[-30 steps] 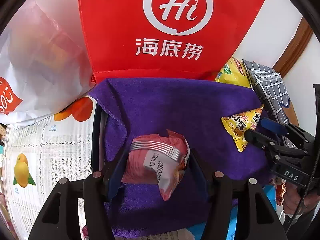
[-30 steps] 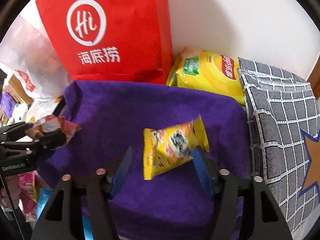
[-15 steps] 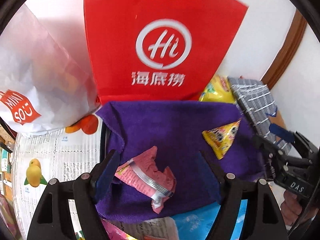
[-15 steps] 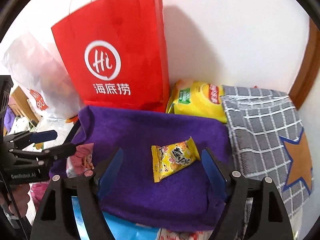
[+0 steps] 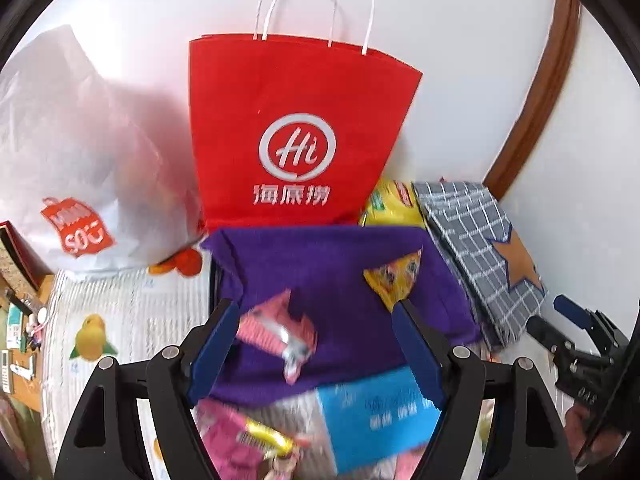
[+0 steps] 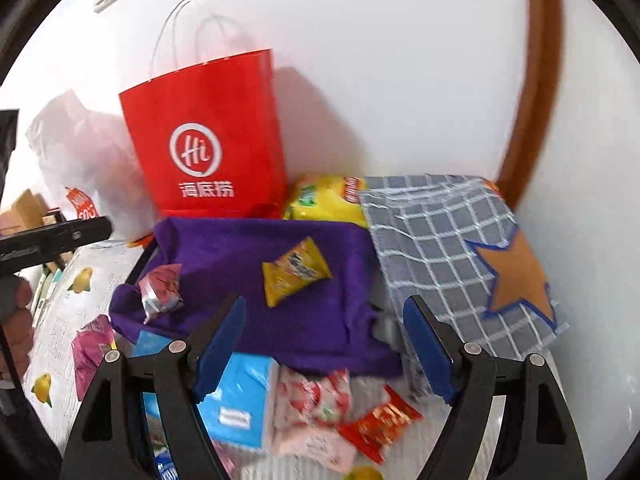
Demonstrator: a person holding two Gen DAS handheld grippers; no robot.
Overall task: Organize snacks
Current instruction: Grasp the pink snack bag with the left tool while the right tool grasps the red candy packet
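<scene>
The left gripper (image 5: 316, 344) hung with its blue-padded fingers spread wide and nothing between them. The right gripper (image 6: 324, 344) was likewise wide apart and empty. Beyond them a crumpled pink snack packet (image 6: 160, 292) with a silver sealed edge lay near the left edge of the purple cloth (image 6: 240, 256). A yellow snack packet (image 6: 296, 270), flat and printed, lay near the cloth's middle, well apart from the pink one. A red paper bag (image 6: 208, 136) stood behind the cloth.
</scene>
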